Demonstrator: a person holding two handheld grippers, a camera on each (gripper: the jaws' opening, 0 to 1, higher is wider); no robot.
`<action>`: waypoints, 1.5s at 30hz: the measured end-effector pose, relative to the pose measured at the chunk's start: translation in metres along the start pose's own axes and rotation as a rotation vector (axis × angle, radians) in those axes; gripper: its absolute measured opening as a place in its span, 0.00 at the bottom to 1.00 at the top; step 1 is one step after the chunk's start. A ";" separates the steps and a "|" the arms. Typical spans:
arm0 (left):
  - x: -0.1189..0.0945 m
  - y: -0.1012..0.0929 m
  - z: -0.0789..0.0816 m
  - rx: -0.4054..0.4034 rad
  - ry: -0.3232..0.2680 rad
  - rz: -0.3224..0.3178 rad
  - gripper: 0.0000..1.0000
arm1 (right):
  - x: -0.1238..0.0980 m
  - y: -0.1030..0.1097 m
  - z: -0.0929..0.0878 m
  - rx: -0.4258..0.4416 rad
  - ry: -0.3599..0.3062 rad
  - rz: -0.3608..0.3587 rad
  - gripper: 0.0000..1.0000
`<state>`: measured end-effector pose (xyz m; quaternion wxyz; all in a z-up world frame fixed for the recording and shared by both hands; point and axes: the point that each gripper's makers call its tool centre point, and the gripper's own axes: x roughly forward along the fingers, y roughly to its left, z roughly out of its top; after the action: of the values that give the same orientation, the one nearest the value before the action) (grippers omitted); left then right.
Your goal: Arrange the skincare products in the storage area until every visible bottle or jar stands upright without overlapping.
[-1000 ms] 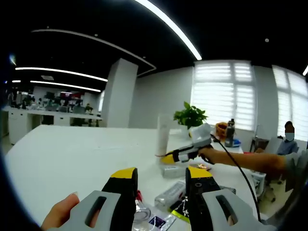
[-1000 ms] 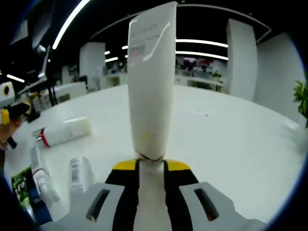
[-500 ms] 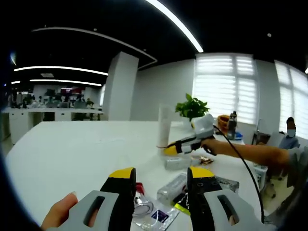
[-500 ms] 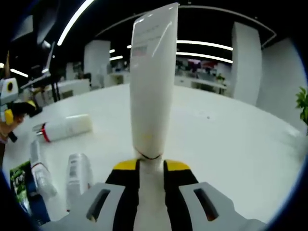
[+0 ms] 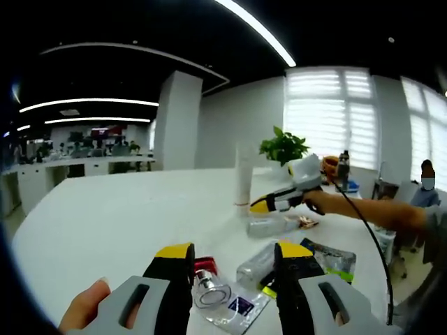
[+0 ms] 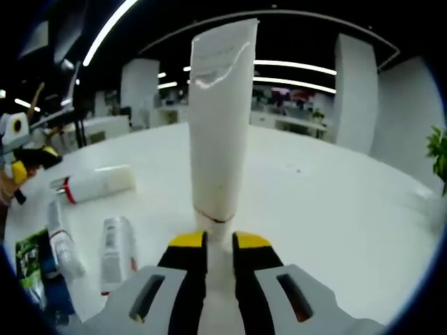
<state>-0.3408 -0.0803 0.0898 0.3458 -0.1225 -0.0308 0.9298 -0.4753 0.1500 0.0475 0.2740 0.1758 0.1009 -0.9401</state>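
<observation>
Right gripper pinches the cap end of a tall white tube, which stands upright on the white desk straight ahead of its jaws; the left gripper view shows the same tube well ahead, with that gripper at its base. Left gripper is spread and holds nothing — just ahead of its jaws lie a small clear jar on its side, a clear bottle and a flat packet. To the right gripper's left, a white bottle with a red collar and two slim tubes lie flat, so most of the sorting is, I judge, not yet done. The risk is in the letting go: the tube is tall on a narrow cap, and if the jaws part unevenly or drag sideways it could tip over — and then roll among the items lying nearby.
</observation>
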 end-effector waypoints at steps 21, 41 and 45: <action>0.017 0.049 -0.049 0.011 0.211 0.238 0.77 | -0.078 0.081 0.045 0.074 -0.367 0.175 0.21; 0.034 0.032 -0.058 0.031 0.246 0.153 0.36 | -0.086 0.151 0.047 -0.013 -0.356 0.295 0.23; 0.033 0.036 -0.059 0.010 0.254 0.169 0.34 | -0.086 0.158 0.048 -0.019 -0.353 0.309 0.23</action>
<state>-0.3729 -0.0877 0.0211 0.2683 -0.2397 0.0285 0.9326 -0.3333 0.0462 0.1104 0.4297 0.0197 0.0321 -0.9022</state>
